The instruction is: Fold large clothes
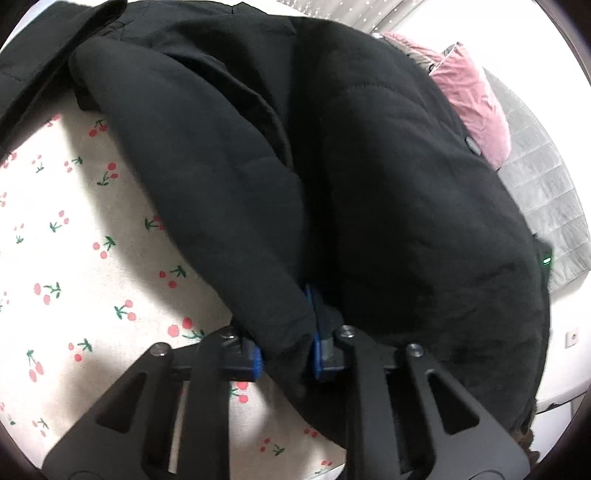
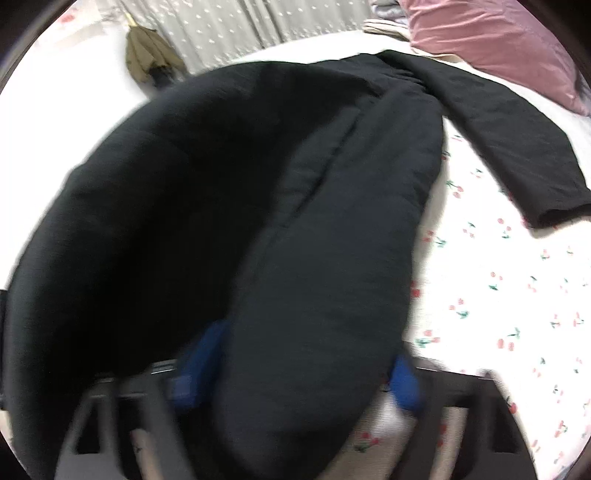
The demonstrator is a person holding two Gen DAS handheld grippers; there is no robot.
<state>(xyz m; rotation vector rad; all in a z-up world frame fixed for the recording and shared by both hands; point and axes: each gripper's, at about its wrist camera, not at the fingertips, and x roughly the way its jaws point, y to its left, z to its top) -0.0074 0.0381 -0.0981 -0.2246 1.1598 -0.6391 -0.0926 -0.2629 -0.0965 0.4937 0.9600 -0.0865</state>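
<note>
A large black padded coat (image 1: 369, 166) lies on a bed sheet with a cherry print (image 1: 74, 258). My left gripper (image 1: 286, 350) is shut on a thick fold of the coat's edge, its blue pads (image 1: 316, 354) pressing the cloth from both sides. In the right wrist view the same coat (image 2: 258, 221) fills the middle, one sleeve (image 2: 509, 147) stretched out to the far right. My right gripper (image 2: 303, 376) has a bulky fold of the coat between its blue pads (image 2: 404, 384); the jaws stand wide around it. This view is blurred by motion.
A pink pillow (image 1: 476, 103) and grey quilted blanket (image 1: 546, 199) lie beyond the coat. In the right wrist view the pink pillow (image 2: 498, 44) is at the far right, an olive garment (image 2: 147, 59) hangs at the back left by a curtain (image 2: 240, 22).
</note>
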